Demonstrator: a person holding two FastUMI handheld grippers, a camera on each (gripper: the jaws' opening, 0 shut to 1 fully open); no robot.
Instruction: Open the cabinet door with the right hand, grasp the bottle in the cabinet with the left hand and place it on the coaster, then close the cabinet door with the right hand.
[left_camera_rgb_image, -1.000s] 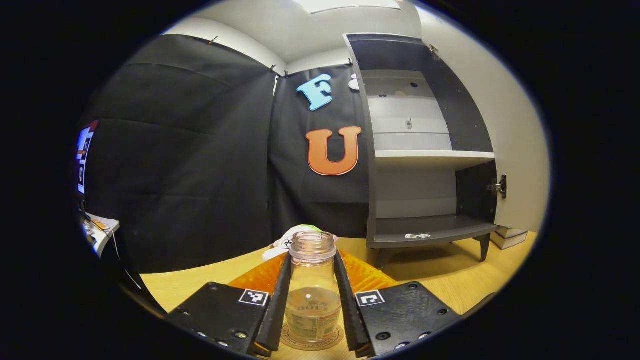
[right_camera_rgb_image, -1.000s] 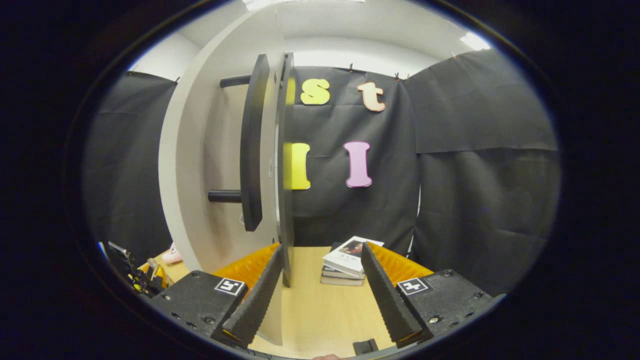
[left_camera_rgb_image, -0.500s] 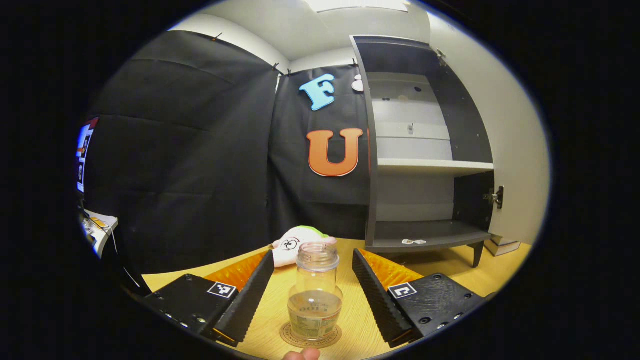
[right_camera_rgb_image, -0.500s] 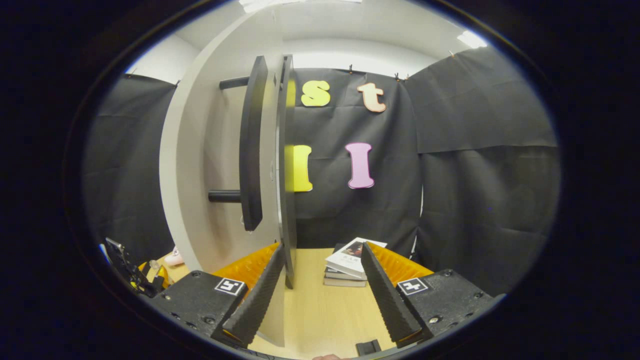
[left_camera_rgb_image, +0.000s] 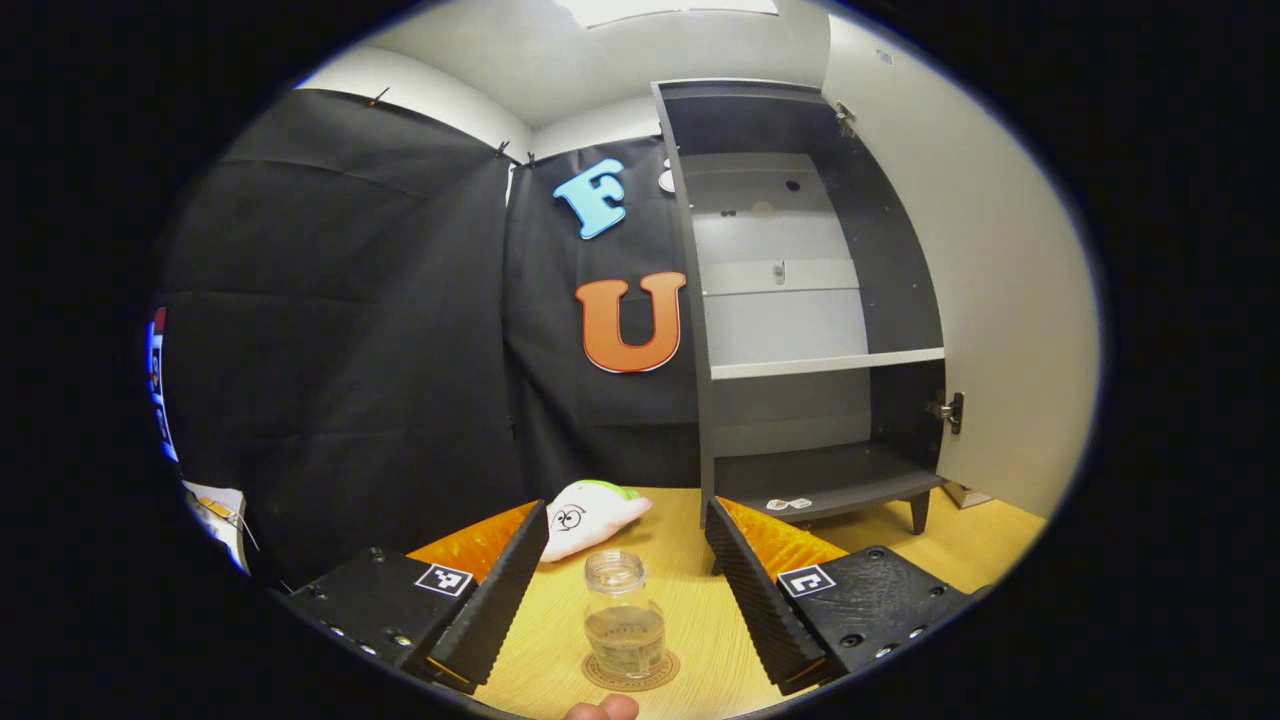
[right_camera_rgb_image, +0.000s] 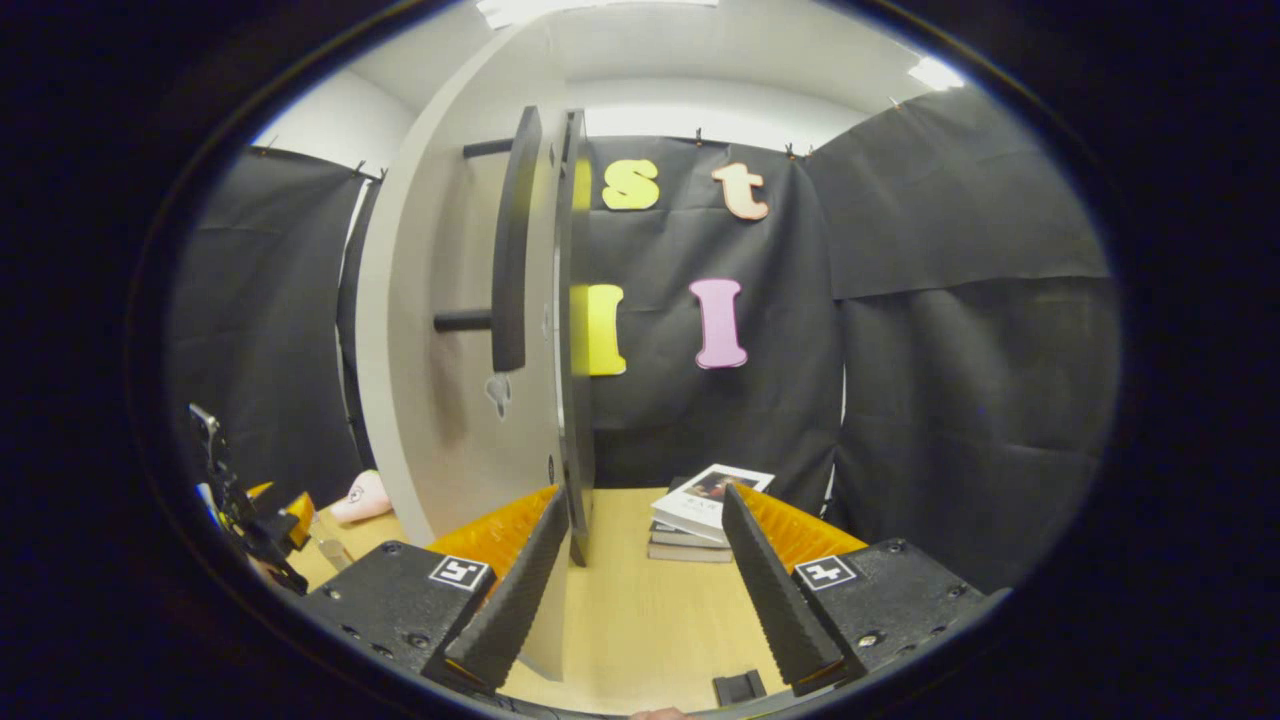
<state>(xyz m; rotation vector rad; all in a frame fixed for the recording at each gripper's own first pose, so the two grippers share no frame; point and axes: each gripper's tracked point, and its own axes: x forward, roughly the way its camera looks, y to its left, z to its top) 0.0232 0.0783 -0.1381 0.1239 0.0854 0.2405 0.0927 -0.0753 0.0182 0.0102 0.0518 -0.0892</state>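
Observation:
A clear glass bottle with no cap stands upright on a round coaster on the wooden table. My left gripper is open and held back from it, a finger on each side and neither touching. The dark cabinet stands open at the right with bare shelves, its white door swung wide. In the right gripper view my right gripper is open, and the door's edge rises just beside its left finger. The dark bar handle sits higher on the door face. The left gripper shows at the far left.
A white and green plush toy lies behind the bottle near the cloth wall. A stack of books sits on the table beyond the right gripper's fingers. Two small stickers lie on the cabinet's bottom shelf. A fingertip shows at the lower edge.
My left gripper was shut on the bottle, then opened and drew back, leaving the bottle on the coaster. The right gripper shifted slightly beside the door edge.

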